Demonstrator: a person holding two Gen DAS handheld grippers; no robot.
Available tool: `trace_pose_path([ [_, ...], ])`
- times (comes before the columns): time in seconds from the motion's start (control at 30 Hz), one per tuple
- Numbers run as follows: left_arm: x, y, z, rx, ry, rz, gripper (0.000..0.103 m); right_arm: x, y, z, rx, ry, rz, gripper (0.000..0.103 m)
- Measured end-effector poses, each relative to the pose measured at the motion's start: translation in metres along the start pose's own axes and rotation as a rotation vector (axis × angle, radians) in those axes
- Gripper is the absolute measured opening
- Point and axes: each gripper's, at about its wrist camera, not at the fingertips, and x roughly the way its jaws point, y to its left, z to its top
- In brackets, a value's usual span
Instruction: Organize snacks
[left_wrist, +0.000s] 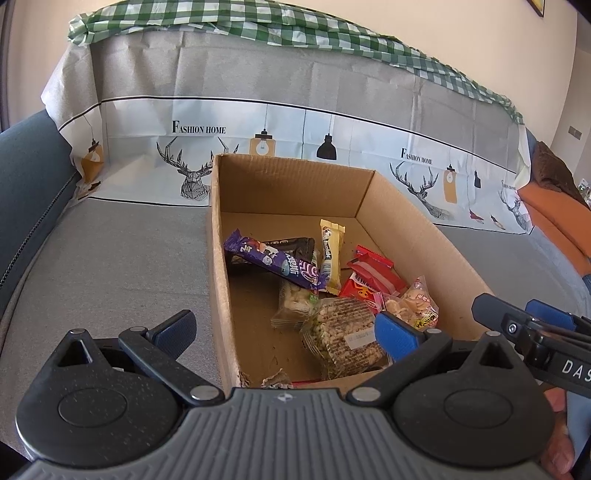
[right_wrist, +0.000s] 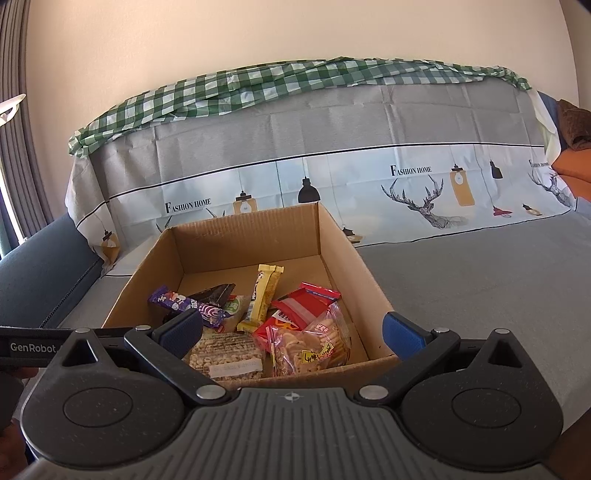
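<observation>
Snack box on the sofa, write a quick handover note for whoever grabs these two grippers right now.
Left gripper: jaws open, empty, at the near end of the cardboard box.
Right gripper: jaws open, empty, at the same near end.
Inside the box: purple bar, yellow bar, red packets, clear cracker bag, peanut brittle pack, plus a dark packet under the purple bar.
Done: every snack in view is in the box.
Left: none visible outside; they lie jumbled, so perhaps tidy them.

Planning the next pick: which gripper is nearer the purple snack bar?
Left, probably. The left gripper hovers at the box's left wall, the purple snack bar's side; the right gripper hovers toward the other side.
</observation>
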Motion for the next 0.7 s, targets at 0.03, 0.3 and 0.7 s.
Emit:
trace_pose_path([
  [0.03, -0.0001, 0.0001, 0.0, -0.002, 0.0, -0.001, 0.103, -0.0001, -0.0003, 0.0002, -0.002, 0.0, 0.001, 0.102],
  [0.3, 0.0003, -0.0006, 0.0001, -0.004, 0.001, -0.007, 0.103, 0.0002, -0.0015, 0.0008, -0.011, 0.001, 0.003, 0.102],
  [0.7, 0.0008, -0.0015, 0.0, -0.001, 0.001, -0.011, 0.103, 0.0001, -0.0005, 0.0005, -0.013, 0.001, 0.002, 0.102],
])
